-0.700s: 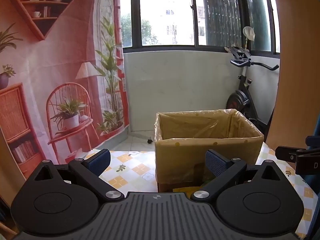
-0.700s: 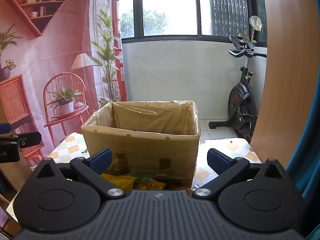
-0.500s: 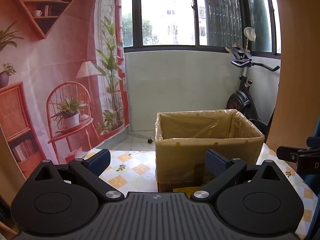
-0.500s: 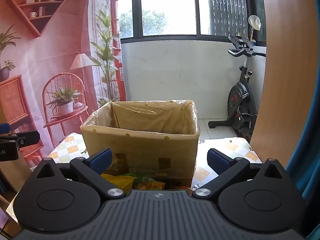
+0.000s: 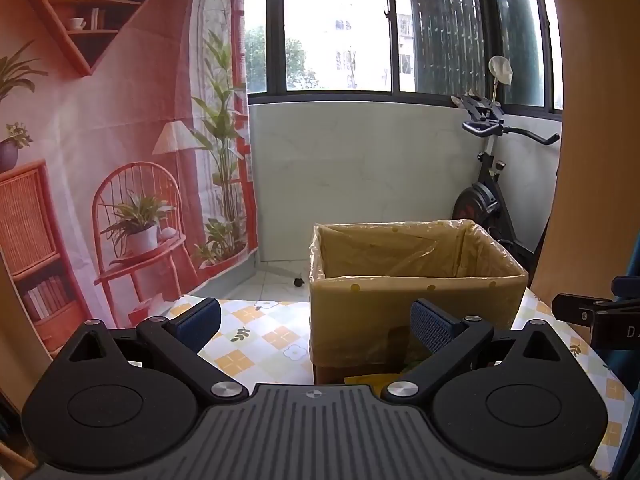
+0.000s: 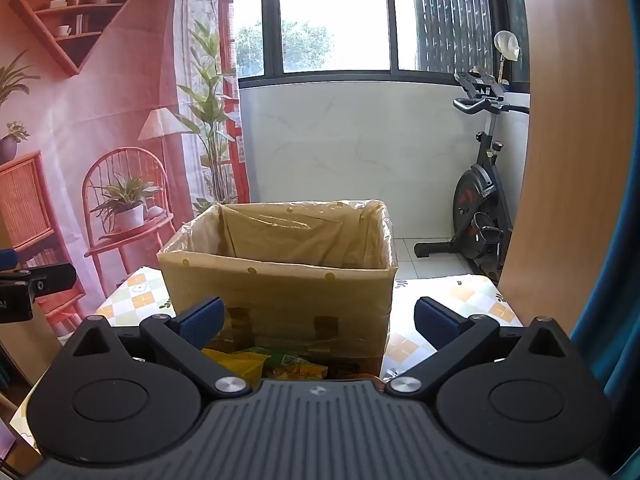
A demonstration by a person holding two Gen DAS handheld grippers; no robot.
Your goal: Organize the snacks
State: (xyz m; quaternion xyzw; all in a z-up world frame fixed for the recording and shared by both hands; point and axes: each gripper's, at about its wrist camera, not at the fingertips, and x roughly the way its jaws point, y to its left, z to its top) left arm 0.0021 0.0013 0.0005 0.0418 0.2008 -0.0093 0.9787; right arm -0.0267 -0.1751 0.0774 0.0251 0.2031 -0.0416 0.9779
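lined cardboard box (image 6: 280, 292), yellow snack packets (image 6: 240, 362), no legible writing

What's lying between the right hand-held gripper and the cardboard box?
Snack packets, yellow and green, lie on the table just in front of the cardboard box, below the open right hand-held gripper. The right wrist view shows this best.

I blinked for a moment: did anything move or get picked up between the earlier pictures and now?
Nothing visibly changed. Both the left gripper and the right gripper stay open and empty, the lined cardboard box sits where it was, and the snack packets lie untouched before it.
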